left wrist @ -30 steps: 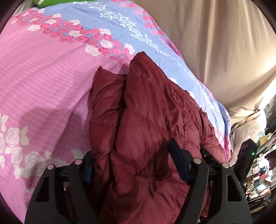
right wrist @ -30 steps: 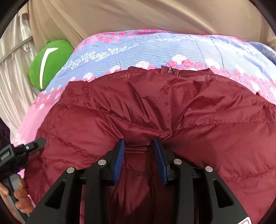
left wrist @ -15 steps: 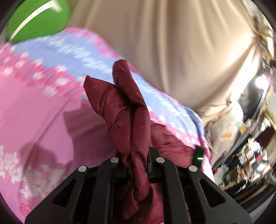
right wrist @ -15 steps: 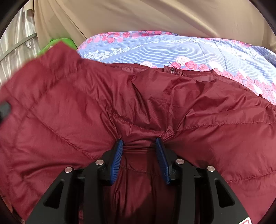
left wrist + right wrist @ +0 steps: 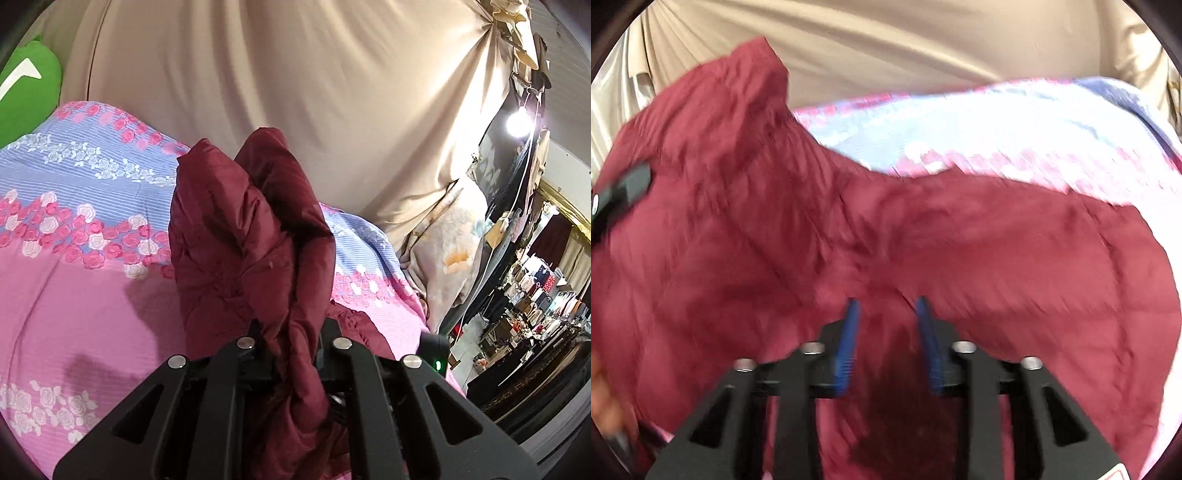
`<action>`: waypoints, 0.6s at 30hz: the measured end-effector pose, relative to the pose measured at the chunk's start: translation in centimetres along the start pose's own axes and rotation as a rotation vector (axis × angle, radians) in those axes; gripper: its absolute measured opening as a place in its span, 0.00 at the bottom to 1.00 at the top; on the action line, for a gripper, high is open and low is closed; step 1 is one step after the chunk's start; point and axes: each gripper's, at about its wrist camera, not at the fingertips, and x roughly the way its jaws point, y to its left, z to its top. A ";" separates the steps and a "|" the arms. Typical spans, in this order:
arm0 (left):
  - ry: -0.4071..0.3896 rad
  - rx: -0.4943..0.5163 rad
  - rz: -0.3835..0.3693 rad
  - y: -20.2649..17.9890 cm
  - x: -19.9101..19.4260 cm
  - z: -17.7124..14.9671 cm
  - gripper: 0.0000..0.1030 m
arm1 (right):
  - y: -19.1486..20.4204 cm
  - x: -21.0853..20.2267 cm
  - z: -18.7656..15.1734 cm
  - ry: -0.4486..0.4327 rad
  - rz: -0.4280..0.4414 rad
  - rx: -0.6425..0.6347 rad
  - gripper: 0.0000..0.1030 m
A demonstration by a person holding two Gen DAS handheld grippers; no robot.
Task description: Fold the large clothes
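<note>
A maroon padded jacket, bunched and lifted above the floral bed, is clamped by the left gripper and right gripper; folding is judged unfinished.

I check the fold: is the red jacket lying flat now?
No. Left gripper holds a bunched part of the jacket above the bedspread.

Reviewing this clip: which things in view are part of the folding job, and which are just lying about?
In use:
maroon puffer jacket
left claw, shut on the jacket
right claw, shut on the jacket
floral bedspread, the folding surface

Lying about:
green cushion
beige curtain
cluttered shelves
</note>
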 end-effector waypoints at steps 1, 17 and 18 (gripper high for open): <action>-0.001 0.000 -0.001 -0.2 0.0 -0.1 0.09 | -0.4 0.3 -0.6 0.026 0.000 0.002 0.13; -0.019 -0.011 0.037 -1.0 -1.9 -0.7 0.09 | 3.7 8.6 0.2 0.141 0.190 -0.047 0.03; -0.011 -0.005 0.033 -1.3 -1.5 -0.7 0.09 | 3.4 8.4 0.3 0.145 0.196 -0.034 0.03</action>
